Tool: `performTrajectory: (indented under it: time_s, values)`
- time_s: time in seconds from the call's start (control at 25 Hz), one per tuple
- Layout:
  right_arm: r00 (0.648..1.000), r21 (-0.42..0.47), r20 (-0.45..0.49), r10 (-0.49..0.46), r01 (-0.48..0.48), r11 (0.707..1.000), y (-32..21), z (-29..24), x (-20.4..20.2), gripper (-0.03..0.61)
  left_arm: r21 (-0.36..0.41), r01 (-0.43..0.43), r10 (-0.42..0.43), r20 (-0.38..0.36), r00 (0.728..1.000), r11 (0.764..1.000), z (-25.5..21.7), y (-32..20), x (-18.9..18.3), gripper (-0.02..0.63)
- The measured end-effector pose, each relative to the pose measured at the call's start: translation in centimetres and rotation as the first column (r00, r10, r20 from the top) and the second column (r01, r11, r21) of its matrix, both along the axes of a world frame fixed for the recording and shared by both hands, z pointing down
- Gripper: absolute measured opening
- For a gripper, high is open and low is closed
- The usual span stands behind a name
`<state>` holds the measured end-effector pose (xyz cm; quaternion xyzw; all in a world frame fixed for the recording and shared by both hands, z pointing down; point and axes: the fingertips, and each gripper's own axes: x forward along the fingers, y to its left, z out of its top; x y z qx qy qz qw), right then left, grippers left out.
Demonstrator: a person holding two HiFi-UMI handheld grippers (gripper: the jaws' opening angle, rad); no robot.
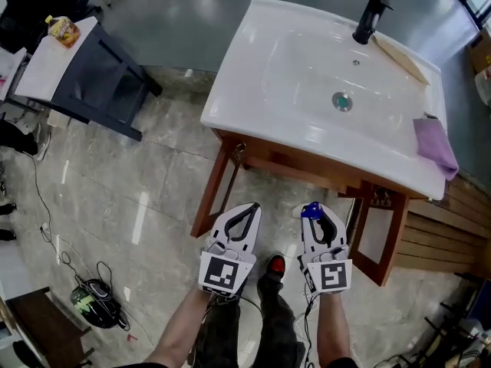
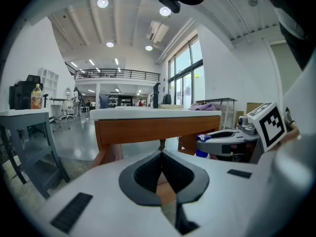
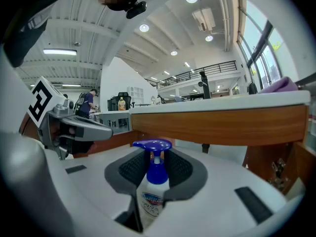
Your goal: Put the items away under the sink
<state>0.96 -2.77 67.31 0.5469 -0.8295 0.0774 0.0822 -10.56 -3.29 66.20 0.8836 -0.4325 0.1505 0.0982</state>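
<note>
Bottle [image 3: 154, 181], blue pump top: looks upright, neck pinched by right tool [image 3: 154, 156], low before the sink [image 1: 253, 90]. Under-sink space lies straight ahead, beneath the wooden rail [image 3: 222, 125]. Left tool [image 2: 160, 154]: pressed together, empty, alongside.

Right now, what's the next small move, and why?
Probably ease the right gripper forward and down, beneath the sink's wooden rail: its jaws clamp the bottle, which is in front of the sink, not yet under it.
</note>
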Motion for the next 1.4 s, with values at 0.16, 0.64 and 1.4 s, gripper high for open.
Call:
performTrajectory:
  time_s: [0.16, 0.64, 1.4]
  values:
    - [1.000, 0.005, -0.014, -0.003, 0.003, 1.000, -0.5, 2.9, -0.4, 0.107, 0.009, -0.004, 0.004, -0.008, 1.000, 1.000, 2.6, -0.5, 0.2, 0.006]
    - [0.999, 0.055, -0.015, -0.033, 0.034, 0.998, -4.5, 7.1, -1.8, 0.107, 0.038, 0.015, -0.014, -0.023, 1.000, 0.999, 7.3, -3.2, -0.2, 0.006]
    - [0.996, 0.143, -0.011, -0.086, 0.087, 0.986, -13.0, 9.3, -4.6, 0.107, 0.094, 0.048, -0.045, -0.038, 0.998, 0.994, 10.1, -8.5, -0.5, 0.006]
